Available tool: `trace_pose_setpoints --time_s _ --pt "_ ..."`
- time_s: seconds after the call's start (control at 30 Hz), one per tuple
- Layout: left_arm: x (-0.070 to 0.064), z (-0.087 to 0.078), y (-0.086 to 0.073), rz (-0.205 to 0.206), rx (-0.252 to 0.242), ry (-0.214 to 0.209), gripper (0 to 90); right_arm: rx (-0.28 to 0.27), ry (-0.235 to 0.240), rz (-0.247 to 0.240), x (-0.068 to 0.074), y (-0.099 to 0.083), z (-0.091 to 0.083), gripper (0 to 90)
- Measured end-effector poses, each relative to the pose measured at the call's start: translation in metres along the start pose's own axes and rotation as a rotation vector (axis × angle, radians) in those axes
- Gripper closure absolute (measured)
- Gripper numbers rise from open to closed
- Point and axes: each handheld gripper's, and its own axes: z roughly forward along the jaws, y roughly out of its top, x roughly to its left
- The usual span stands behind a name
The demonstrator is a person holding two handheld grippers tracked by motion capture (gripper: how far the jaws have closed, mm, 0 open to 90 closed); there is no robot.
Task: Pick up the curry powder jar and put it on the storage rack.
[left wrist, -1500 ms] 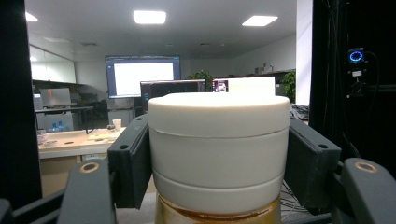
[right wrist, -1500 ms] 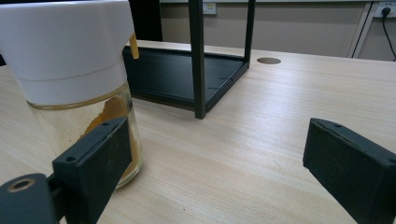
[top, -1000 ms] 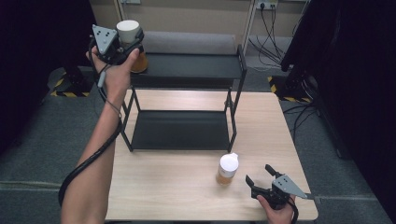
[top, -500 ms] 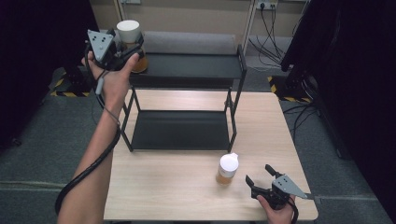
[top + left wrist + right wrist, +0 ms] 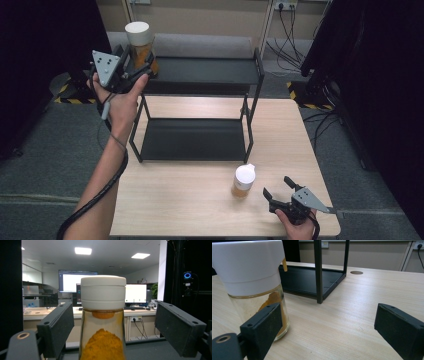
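A: Where the left gripper (image 5: 131, 64) sits at the rack's top shelf, its fingers (image 5: 56, 327) stand wide, one each side of a spice jar (image 5: 103, 320), clear gaps both sides. Nothing gripped.

B: Jar's position?

A: Upright on the top shelf (image 5: 210, 70) of the black rack (image 5: 195, 137), at that shelf's left end. White cap, orange powder about half up the glass. The rack stands along the counter's far edge.

B: Right side?

A: Right gripper (image 5: 281, 192) low at the counter's near right corner, fingers (image 5: 262, 327) spread, empty. A second jar (image 5: 243, 181) stands on the counter (image 5: 180, 200) just beside it, toward the near edge, in front of the rack. In the right gripper view that jar is off by the left finger, not between the two.

B: Progress?

A: Judging by the layout: one jar shelved, or about to be lifted; I can't tell which. If shelving is the job, roughly half done; second jar untouched, lower shelf (image 5: 192, 140) bare.
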Motion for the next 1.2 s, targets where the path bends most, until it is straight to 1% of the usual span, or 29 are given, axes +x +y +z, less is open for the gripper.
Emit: trace_pose_setpoints --time_s 0.03,0.2,0.4,0.5,0.63,0.93,1.2 --pt "-0.001 -0.002 0.0 0.008 0.001 0.0 15.4 0.0 0.0 0.001 0.0 0.0 0.0 8.3" --pt "-0.002 -0.006 0.0 0.007 -0.008 -0.005 15.3 0.0 0.0 0.0 0.0 0.0 0.0 8.2" --pt "-0.001 -0.014 0.0 -0.006 -0.005 -0.01 15.2 0.002 0.002 0.0 0.0 0.0 0.0 8.2" --pt "-0.001 -0.019 -0.001 -0.001 -0.006 -0.016 15.1 0.0 0.001 0.006 0.0 0.0 0.0 8.2" --pt "0.0 -0.024 -0.002 0.007 0.001 -0.026 15.1 0.001 0.0 -0.002 0.001 0.0 0.0 8.2" --pt "-0.002 -0.039 -0.008 0.019 -0.001 -0.045 15.1 0.003 -0.002 -0.004 0.001 0.001 0.0 8.2" --pt "-0.003 -0.052 -0.015 0.027 0.011 -0.06 14.6 0.003 -0.001 -0.006 0.001 0.001 0.0 8.2"
